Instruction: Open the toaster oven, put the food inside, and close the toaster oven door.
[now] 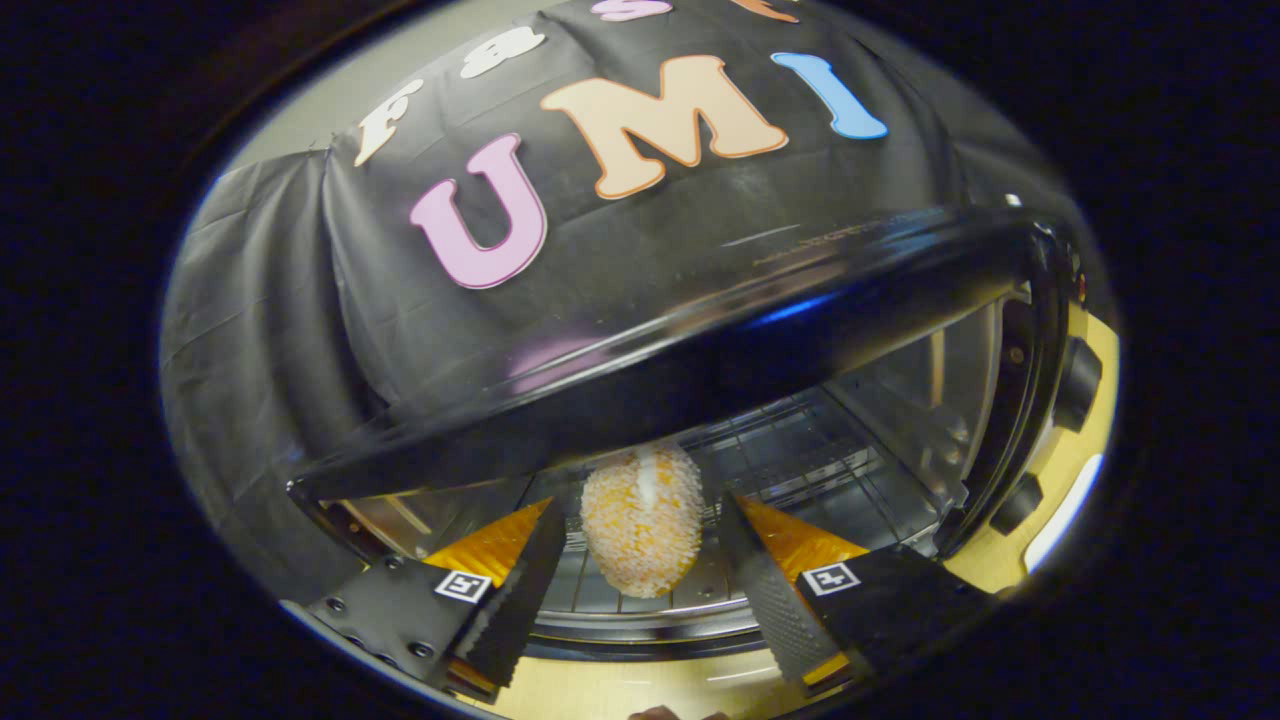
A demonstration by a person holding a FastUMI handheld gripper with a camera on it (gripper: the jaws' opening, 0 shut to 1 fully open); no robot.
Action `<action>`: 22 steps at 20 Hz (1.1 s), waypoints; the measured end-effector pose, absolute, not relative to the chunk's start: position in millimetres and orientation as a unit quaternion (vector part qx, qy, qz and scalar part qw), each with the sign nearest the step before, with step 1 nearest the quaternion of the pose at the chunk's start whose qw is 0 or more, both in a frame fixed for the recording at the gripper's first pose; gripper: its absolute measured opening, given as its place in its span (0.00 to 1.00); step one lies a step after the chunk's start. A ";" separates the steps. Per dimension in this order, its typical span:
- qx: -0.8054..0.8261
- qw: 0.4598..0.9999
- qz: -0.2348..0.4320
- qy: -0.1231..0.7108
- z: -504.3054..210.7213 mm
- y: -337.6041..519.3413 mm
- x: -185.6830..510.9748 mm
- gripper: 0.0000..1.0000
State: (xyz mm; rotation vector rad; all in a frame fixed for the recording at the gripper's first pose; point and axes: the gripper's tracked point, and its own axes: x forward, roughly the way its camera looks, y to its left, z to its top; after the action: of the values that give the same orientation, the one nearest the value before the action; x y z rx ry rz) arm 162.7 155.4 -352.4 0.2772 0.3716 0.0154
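I have the hand-held gripper [640, 560] pointed into the black toaster oven [760, 330], and its two ridged black fingers [520, 590] stand apart with clear gaps on either side of the food. They press on nothing. The food, a pale orange, bumpy, egg-shaped piece with a white streak at its far end [640, 530], lies on the silver wire rack [800, 460] just inside the oven's mouth, between my fingertips and slightly ahead of them. It looks to be resting on the rack on its own, not carried.

By my reading, the opening is done and the food is placed. The cavity stands open, with the glossy top edge arching over the view and the black control knobs [1080, 375] off to the right side. What remains is to draw the fingers back out of the opening, find the door and swing it shut. I cannot make out the door itself from here, so I would need to pull back before judging how to catch it.
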 end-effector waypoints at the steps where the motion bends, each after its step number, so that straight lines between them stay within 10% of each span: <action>1: 0.132 0.974 0.014 0.182 -350.0 154.4 158.3 0.90; 22: 0.009 0.993 -0.043 0.112 -332.5 92.4 -50.7 0.97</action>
State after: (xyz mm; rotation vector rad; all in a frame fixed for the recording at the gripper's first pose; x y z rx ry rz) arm -50.7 92.4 -332.5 0.0182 0.2236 -0.0858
